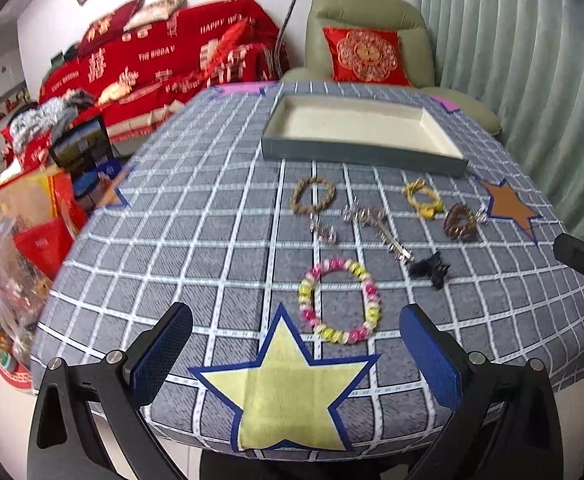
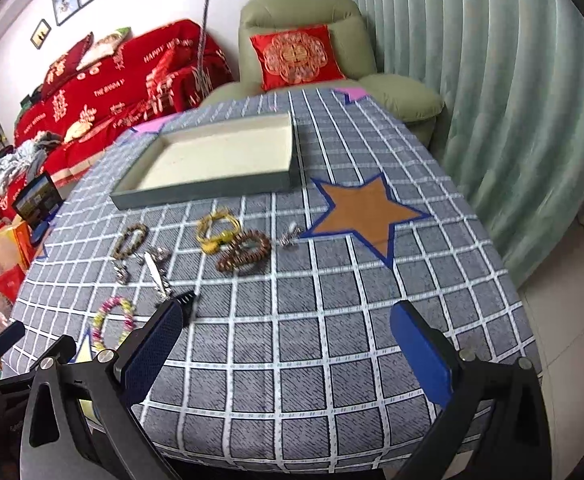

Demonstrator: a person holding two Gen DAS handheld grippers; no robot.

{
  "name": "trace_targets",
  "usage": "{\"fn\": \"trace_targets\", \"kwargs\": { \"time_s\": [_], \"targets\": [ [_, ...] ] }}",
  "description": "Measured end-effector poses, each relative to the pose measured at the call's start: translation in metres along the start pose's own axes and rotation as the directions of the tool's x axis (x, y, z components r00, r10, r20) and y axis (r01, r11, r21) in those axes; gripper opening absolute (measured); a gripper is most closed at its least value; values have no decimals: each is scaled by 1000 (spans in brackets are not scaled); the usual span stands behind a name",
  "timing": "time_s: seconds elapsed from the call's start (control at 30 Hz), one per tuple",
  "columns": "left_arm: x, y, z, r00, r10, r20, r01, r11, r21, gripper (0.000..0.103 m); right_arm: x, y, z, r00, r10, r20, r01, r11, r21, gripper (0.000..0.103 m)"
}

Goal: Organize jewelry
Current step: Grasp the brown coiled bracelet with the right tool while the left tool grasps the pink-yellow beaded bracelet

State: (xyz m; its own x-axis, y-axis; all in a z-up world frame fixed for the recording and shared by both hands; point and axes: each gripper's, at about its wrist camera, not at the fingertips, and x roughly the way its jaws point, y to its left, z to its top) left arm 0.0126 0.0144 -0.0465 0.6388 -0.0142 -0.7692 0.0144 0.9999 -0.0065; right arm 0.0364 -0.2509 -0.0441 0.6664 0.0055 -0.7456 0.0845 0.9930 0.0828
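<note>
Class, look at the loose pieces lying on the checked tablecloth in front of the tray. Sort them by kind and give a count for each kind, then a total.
Bracelets: 4 (pink and yellow bead, tan bead, yellow cord, dark brown bead)
Silver metal pieces: 4 (clip, clip, long bar clip, small clip)
Black hair clip: 1
Total: 9

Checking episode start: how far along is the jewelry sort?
Done: nothing; the tray holds no jewelry. In hand: nothing; left gripper and right gripper are both open above the tablecloth. Left: every piece still lies loose, including the pink-yellow bracelet, yellow bracelet and brown bead bracelet.
</note>
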Motion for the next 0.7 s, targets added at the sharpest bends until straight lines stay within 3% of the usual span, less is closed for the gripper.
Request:
{"fn": "trace_targets", "kwargs": {
  "time_s": [0.17,0.33,0.47,0.63,0.7],
  "targets": [
    [18,1,-5,999,-36,-41,37,999,9,103,21,-8,4,998,6,-58,-6,1000,0,103],
    [33,2,-1,996,-67,-66,67,998,-7,103,43,-9,16,990,77,-115,-73,997,37,101],
    [42,9,5,993,-85,-77,82,996,-41,100,64,-9,29,977,141,-158,-126,987,102,83],
    [55,17,10,990,-86,-109,79,995,-63,100,91,-10,39,960,192,-204,-148,966,211,68],
    [59,15,12,990,-80,-119,74,996,-53,85,103,-8,41,954,192,-229,-133,959,250,61]
  ]
}}
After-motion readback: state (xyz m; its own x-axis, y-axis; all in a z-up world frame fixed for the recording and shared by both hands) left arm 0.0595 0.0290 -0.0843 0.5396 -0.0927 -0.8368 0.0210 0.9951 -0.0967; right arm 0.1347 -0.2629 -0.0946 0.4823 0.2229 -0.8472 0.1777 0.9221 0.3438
